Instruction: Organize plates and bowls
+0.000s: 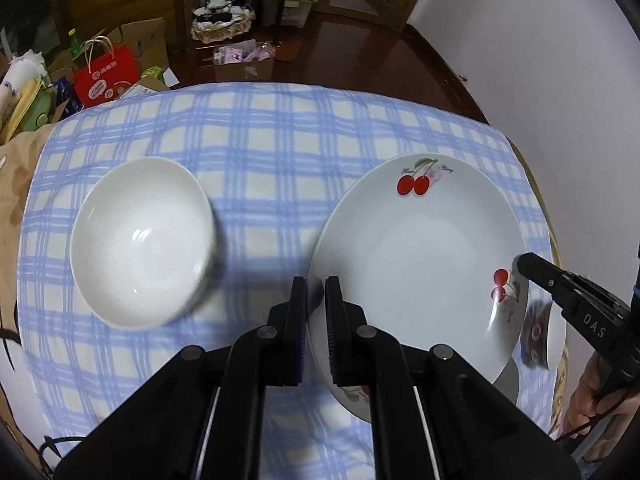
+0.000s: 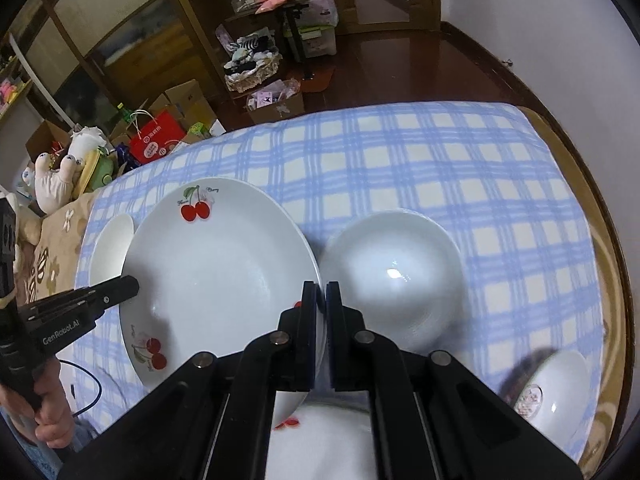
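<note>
**Desk:** Who had the cherry plate (image 1: 420,256)?

**Photographer:** Both hands did. The left gripper (image 1: 316,292) was clamped on its left rim and the right gripper (image 2: 320,296) on the opposite rim, so the plate spanned the gap between them, above the blue checked cloth (image 1: 256,136).

**Desk:** And where could it go?

**Photographer:** Another cherry plate (image 2: 320,432) lay directly under the right gripper, mostly hidden by the gripper body and the held plate. My guess was a stack there. A plain white bowl (image 1: 142,240) sat left of the held plate, and a second white bowl (image 2: 392,272) sat to its right.

**Desk:** Anything unclear?

**Photographer:** A small flowered bowl (image 2: 556,392) at lower right was blurred. How high the held plate hung could not be judged.
</note>
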Demonstrator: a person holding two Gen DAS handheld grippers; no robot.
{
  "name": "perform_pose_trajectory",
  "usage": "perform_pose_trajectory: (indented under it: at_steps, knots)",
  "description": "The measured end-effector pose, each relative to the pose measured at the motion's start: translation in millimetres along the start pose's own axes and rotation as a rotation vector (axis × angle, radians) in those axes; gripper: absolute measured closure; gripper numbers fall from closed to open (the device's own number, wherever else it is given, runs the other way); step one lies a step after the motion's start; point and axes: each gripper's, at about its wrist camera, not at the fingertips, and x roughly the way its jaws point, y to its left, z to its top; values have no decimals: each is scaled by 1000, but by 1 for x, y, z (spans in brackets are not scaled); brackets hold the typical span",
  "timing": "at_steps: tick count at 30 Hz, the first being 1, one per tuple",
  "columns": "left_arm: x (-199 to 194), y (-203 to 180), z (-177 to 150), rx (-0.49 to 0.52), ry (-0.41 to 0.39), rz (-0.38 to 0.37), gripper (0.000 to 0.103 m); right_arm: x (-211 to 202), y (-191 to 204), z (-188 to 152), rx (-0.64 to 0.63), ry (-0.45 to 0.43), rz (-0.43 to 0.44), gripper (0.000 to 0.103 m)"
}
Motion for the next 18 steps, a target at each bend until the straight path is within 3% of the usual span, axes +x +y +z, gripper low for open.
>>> perform_pose_trajectory:
  at_steps: [11,18]
  knots:
    - [-7,-33,-47,5,46,-45,94,-27,-26,-62,13,32,-67,98]
    - [-3,-58,-71,66,79,-26,94,-40,-43,-95,40,33,-94,98]
